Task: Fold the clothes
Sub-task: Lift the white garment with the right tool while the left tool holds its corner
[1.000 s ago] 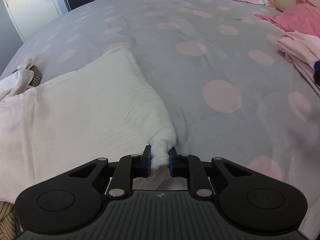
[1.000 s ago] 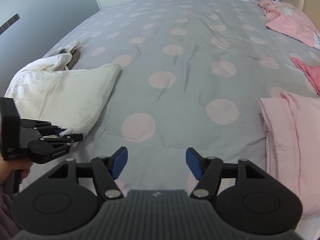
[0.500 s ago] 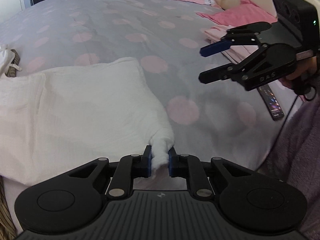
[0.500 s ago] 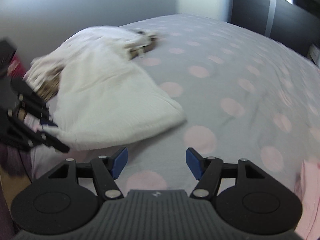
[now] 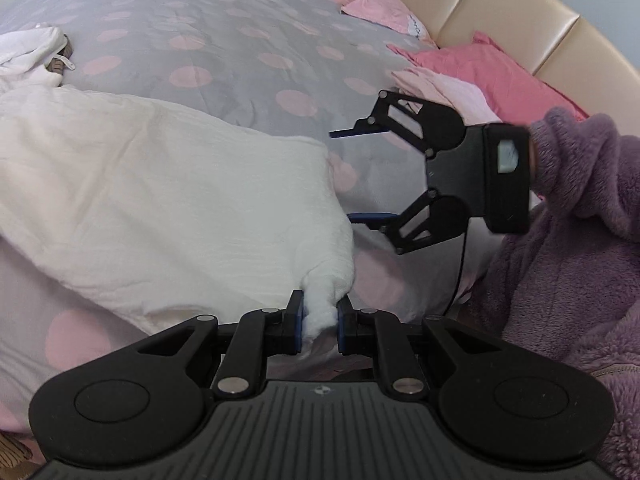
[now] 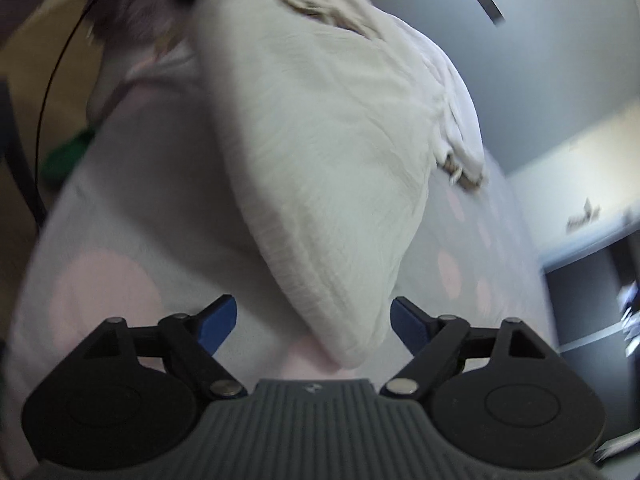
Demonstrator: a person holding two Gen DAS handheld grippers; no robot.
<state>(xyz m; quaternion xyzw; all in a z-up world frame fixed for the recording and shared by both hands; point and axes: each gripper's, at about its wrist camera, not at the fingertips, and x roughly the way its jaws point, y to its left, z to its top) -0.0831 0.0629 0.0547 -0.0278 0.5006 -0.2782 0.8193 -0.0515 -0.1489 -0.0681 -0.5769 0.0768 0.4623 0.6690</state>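
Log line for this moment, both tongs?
left tongs: shut on white garment corner | right tongs: open, straddling another corner | bed

Open polka-dot bed (image 5: 240,32) surface is lying toward 12 o'clock. The white garment (image 5: 160,200) is covering 9 to 11 o'clock; pink clothes (image 5: 472,68) are crowding 1 to 2 o'clock. The right hand-held gripper (image 5: 362,174), jaws spread, is occupying 1 o'clock beside the garment's edge.

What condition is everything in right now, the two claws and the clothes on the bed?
Left gripper: shut on a corner of the white garment.
Right gripper: open, its fingers either side of another corner.
White garment: spread on the bed, not yet folded.
Pink clothes: lying by the headboard.
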